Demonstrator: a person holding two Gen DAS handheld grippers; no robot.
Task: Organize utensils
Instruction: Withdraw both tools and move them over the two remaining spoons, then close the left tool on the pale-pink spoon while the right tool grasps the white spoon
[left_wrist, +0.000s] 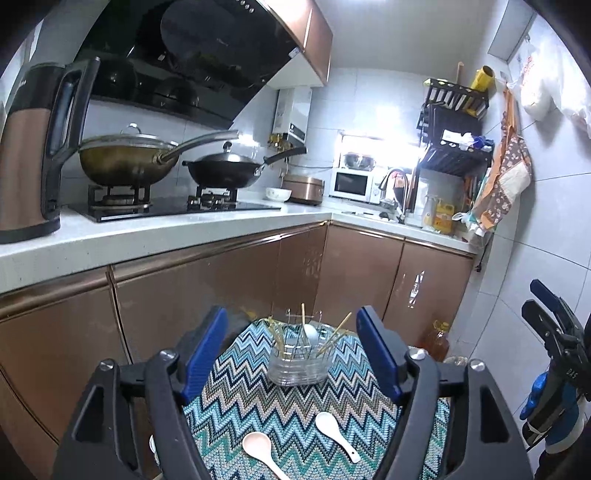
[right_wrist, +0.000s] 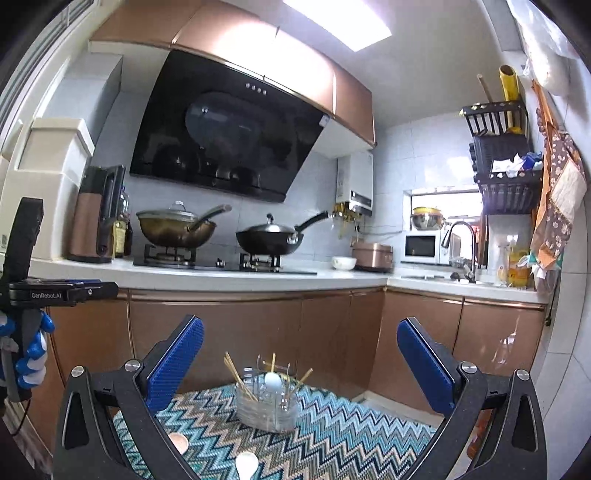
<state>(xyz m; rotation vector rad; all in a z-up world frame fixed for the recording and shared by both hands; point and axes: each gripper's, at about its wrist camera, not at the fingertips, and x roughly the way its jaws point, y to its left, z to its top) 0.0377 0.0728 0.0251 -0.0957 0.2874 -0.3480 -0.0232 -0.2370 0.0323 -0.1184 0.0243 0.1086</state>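
A clear utensil holder (left_wrist: 298, 360) stands on a zigzag-patterned table (left_wrist: 295, 410), holding several chopsticks and a white spoon (left_wrist: 310, 332). Two loose spoons lie nearer: a pinkish one (left_wrist: 258, 448) and a white one (left_wrist: 334, 430). My left gripper (left_wrist: 291, 354) is open and empty, above the table, with the holder seen between its jaws. In the right wrist view the holder (right_wrist: 266, 404) sits ahead of my open, empty right gripper (right_wrist: 301, 365). The pinkish spoon (right_wrist: 180, 441) and the white spoon (right_wrist: 245, 463) show near the bottom.
A kitchen counter (left_wrist: 166, 236) runs behind, with a kettle (left_wrist: 33, 147), two woks on the stove (left_wrist: 166, 206), a rice cooker and a microwave (left_wrist: 352, 184). Brown cabinets (right_wrist: 258, 325) stand below. An oil bottle (left_wrist: 437, 339) stands on the floor to the right.
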